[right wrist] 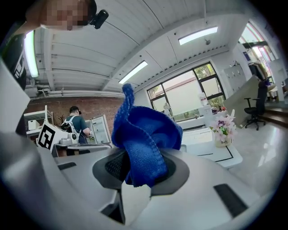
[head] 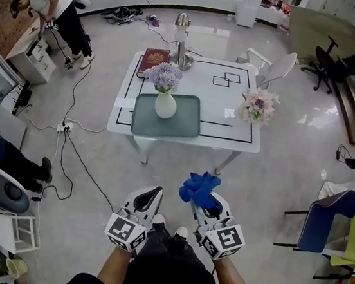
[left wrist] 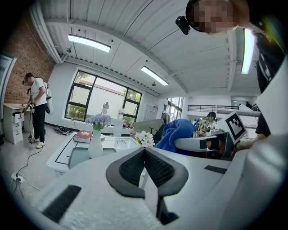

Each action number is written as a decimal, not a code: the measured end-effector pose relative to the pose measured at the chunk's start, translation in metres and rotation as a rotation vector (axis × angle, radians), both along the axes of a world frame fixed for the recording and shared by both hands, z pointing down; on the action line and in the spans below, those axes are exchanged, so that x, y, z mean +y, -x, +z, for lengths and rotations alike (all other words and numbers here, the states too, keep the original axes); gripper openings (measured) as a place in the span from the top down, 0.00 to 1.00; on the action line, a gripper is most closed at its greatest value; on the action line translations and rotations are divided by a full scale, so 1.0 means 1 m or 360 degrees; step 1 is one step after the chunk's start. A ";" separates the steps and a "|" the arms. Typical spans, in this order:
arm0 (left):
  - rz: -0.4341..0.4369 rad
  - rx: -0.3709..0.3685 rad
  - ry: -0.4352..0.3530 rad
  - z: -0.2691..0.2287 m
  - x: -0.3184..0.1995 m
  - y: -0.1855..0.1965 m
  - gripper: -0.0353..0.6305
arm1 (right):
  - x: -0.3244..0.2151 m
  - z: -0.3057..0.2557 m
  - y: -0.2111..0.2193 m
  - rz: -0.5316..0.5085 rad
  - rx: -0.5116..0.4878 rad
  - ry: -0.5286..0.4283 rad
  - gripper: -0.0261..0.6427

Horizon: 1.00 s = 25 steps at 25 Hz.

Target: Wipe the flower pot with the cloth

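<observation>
A white vase-shaped flower pot with purple flowers stands on a grey-green tray on the white table; it shows far off in the left gripper view as the flower pot. My right gripper is shut on a bunched blue cloth, well short of the table. In the right gripper view the cloth bulges out of the closed jaws. My left gripper hangs beside it, shut and holding nothing.
A second pot of pink flowers sits at the table's right end, a red book and a metal lamp at the back. Cables run over the floor at left. Chairs stand right. A person works far left.
</observation>
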State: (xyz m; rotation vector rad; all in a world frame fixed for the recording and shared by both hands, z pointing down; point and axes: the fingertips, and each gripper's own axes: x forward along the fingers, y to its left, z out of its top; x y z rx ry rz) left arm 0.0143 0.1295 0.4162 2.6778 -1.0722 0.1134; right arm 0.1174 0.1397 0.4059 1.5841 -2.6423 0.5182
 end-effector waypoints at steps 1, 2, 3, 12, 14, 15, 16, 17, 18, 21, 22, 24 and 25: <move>0.0009 0.0002 -0.0009 -0.003 0.001 0.001 0.94 | 0.002 -0.002 0.003 0.0000 -0.0004 -0.0002 0.80; 0.0017 0.0005 -0.0020 -0.007 0.003 0.002 0.94 | 0.003 -0.004 0.006 -0.0002 -0.0008 -0.0008 0.80; 0.0025 0.0007 -0.0032 -0.009 0.004 0.002 0.94 | 0.004 -0.007 0.009 -0.0005 -0.0010 -0.0017 0.80; 0.0012 0.0019 -0.0126 -0.028 0.003 0.026 0.94 | 0.011 -0.023 0.038 -0.0041 0.0001 -0.0096 0.80; 0.0003 0.0020 -0.0136 -0.030 0.004 0.031 0.94 | 0.013 -0.024 0.044 -0.0053 0.0010 -0.0102 0.80; 0.0001 0.0019 -0.0139 -0.031 0.005 0.033 0.94 | 0.014 -0.025 0.046 -0.0060 0.0013 -0.0104 0.80; 0.0001 0.0017 -0.0144 -0.032 0.005 0.034 0.94 | 0.014 -0.025 0.049 -0.0066 0.0013 -0.0106 0.80; 0.0003 0.0015 -0.0149 -0.033 0.005 0.035 0.94 | 0.013 -0.026 0.051 -0.0072 0.0011 -0.0106 0.80; 0.0002 0.0012 -0.0152 -0.034 0.004 0.036 0.94 | 0.012 -0.026 0.052 -0.0078 0.0009 -0.0103 0.80; -0.0009 0.0009 -0.0147 -0.035 0.002 0.041 0.94 | 0.011 -0.026 0.057 -0.0098 0.0008 -0.0093 0.80; -0.0012 0.0009 -0.0146 -0.034 0.001 0.042 0.94 | 0.010 -0.026 0.059 -0.0103 0.0011 -0.0093 0.80; -0.0015 0.0012 -0.0149 -0.034 -0.002 0.044 0.94 | 0.007 -0.026 0.062 -0.0111 0.0021 -0.0099 0.80; -0.0017 0.0014 -0.0152 -0.034 -0.004 0.045 0.94 | 0.006 -0.026 0.063 -0.0116 0.0026 -0.0103 0.80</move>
